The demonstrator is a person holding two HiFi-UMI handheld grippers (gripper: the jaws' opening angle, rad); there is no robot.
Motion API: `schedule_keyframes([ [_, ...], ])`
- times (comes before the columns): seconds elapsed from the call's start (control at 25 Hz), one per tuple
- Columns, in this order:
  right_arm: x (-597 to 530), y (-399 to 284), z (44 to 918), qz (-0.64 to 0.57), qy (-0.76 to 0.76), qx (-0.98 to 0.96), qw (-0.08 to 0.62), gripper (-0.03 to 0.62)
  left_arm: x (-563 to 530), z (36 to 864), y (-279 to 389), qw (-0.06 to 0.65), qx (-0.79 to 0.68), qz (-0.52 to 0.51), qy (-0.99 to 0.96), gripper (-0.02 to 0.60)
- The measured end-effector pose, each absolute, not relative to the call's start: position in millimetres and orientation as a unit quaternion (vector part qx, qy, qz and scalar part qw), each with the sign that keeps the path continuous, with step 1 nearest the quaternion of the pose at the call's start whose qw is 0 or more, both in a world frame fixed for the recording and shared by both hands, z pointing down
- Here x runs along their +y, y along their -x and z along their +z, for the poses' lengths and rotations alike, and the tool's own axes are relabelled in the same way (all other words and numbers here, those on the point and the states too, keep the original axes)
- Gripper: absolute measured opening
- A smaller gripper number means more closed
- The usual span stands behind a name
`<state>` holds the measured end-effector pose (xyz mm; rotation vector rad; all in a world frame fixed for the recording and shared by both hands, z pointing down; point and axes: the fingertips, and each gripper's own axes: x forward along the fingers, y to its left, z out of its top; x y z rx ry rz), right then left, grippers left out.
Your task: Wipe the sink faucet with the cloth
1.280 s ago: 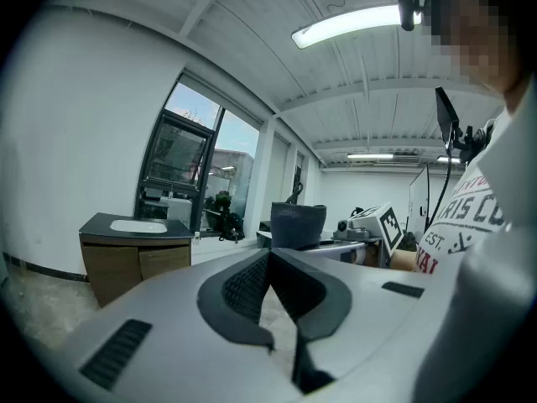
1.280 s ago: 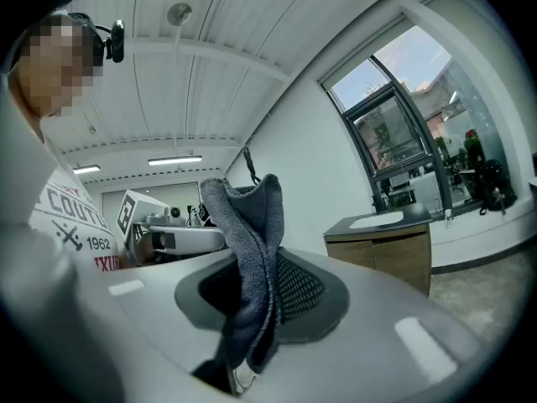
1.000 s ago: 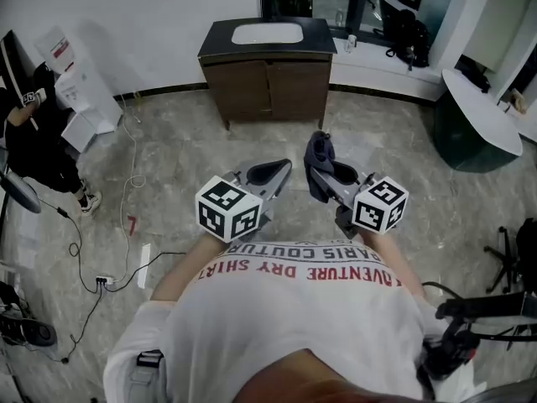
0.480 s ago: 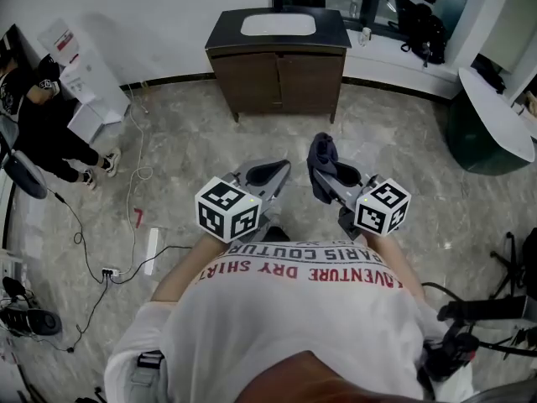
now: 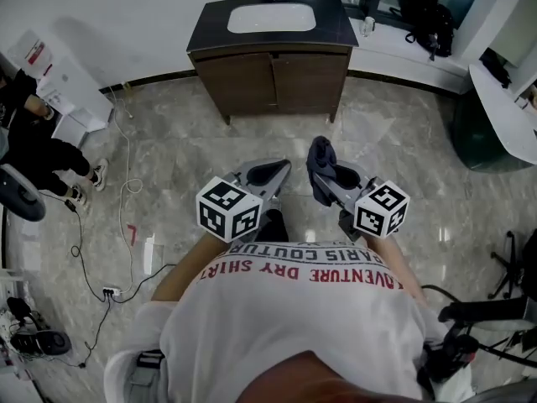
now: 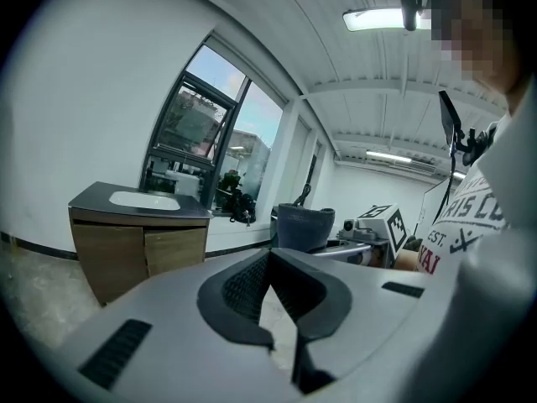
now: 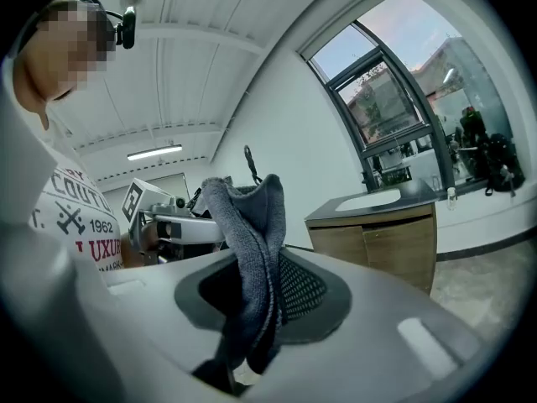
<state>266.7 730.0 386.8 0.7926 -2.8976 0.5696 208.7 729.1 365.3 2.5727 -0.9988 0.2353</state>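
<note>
Grey cloth [image 5: 320, 159] is clamped in your right gripper [image 5: 327, 179]; the right gripper view shows the jaws pinched tight on it, one fold poking up past the tips and the rest bunched down between the pads. Your left gripper [image 5: 268, 173] has its jaws closed tip to tip with nothing in them; that's plain in the left gripper view. You've got both grippers out in front of your chest, side by side and near each other, over the marble floor [image 5: 185, 166]. The sink [image 5: 271, 18] is a white basin sunk into a dark surface [image 5: 331, 25] on top of a wooden cabinet [image 5: 273, 78] against the far wall; it's well apart from both grippers, roughly straight ahead of you. Can't really pick out the faucet from here, it's too small in every view. Off to your left there's a person [image 5: 33, 141] in black, and some cables [image 5: 126, 196] trailing across the floor beside them.
</note>
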Motion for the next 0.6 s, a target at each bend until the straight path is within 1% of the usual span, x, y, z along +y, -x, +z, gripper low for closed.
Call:
schedule_keyframes([
  [0.28,514.0,-194.1,395.2,0.217,-0.272,-0.936,0.059,0.078,500.0,368.7,-122.3,0.206,-0.363,0.088,-0.905,0.002],
  [0.44,400.2,-161.9,366.3,0.194,-0.275,-0.940,0.056,0.078,378.8,336.8,-74.6,0.185,-0.380,0.073,-0.903,0.001],
  [0.6,329.0,-148.6,341.6,0.147,-0.288,-0.944,0.061,0.078,305.8,314.9,-52.0,0.161,-0.381,0.063,-0.908,0.000],
])
